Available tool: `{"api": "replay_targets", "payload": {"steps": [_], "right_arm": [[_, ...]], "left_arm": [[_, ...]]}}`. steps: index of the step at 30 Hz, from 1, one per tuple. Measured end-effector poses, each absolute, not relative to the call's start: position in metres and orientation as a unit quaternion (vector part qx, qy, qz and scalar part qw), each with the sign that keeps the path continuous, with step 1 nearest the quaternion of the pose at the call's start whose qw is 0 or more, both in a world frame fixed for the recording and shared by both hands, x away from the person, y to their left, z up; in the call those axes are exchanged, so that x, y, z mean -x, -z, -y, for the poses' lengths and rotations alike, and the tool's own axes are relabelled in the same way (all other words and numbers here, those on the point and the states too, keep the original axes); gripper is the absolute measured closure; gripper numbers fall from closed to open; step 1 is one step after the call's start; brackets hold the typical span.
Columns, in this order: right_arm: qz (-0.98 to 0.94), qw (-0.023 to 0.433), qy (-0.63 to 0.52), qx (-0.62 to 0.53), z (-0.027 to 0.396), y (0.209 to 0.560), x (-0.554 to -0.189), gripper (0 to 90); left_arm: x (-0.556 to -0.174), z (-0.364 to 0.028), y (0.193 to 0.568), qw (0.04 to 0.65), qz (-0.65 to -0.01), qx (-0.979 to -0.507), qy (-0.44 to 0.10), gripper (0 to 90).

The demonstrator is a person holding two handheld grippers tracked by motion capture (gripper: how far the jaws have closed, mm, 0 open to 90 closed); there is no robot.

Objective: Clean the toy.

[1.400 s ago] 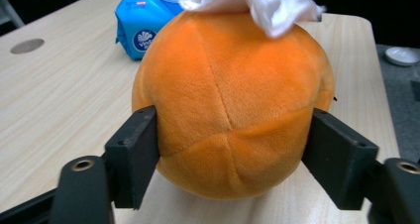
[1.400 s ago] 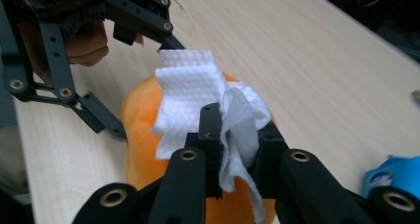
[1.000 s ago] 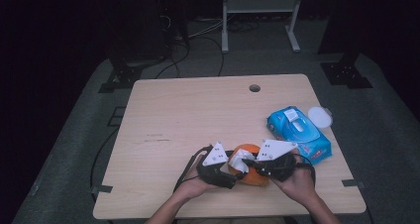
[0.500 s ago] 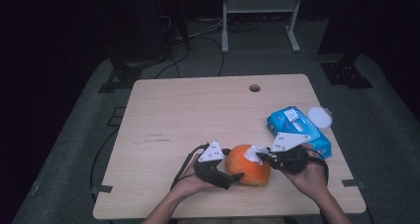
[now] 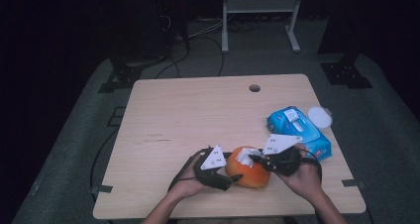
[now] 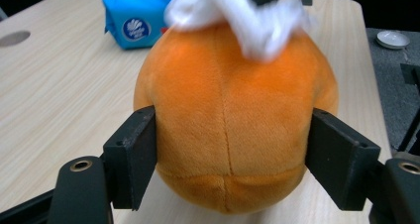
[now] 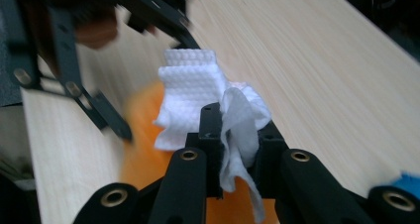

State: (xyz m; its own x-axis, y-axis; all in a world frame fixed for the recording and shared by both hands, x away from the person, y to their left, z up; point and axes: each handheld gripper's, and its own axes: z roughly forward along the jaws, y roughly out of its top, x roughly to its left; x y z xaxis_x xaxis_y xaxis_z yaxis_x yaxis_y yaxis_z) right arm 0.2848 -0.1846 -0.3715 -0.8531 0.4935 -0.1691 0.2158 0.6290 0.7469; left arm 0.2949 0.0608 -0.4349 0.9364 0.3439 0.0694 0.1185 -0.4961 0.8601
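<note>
Orange plush ball (image 5: 250, 173) sits at the table's (image 5: 198, 115) near edge, clamped between the left gripper's (image 5: 233, 177) just-closing jaws. Right gripper (image 5: 253, 158), pinching a white wipe (image 7: 198, 95), presses it on the ball's top, from the right.

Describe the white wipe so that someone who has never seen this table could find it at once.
On the light wooden table, look at the near edge, where the round orange plush toy sits between two black grippers. The crumpled white textured wipe lies on top of that toy, pinched in the right gripper. It is the one white, soft thing against the orange.
</note>
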Motion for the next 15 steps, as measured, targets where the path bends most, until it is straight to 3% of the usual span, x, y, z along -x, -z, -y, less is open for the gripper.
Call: {"api": "replay_targets", "payload": {"steps": [4,9,15], "right_arm": [[-0.881,0.175,-0.381,-0.218,0.193,0.378,-0.289,78.3],[-0.884,0.173,-0.378,-0.214,0.184,0.38,-0.291,78.3],[-0.889,0.18,-0.373,-0.194,0.169,0.38,-0.286,78.4]], "left_arm": [[-0.302,-0.068,0.435,0.48,-0.154,-0.856,-0.118,25.7],[-0.304,-0.073,0.423,0.52,-0.15,-0.836,-0.096,19.2],[-0.297,-0.063,0.432,0.502,-0.139,-0.848,-0.101,24.6]]}}
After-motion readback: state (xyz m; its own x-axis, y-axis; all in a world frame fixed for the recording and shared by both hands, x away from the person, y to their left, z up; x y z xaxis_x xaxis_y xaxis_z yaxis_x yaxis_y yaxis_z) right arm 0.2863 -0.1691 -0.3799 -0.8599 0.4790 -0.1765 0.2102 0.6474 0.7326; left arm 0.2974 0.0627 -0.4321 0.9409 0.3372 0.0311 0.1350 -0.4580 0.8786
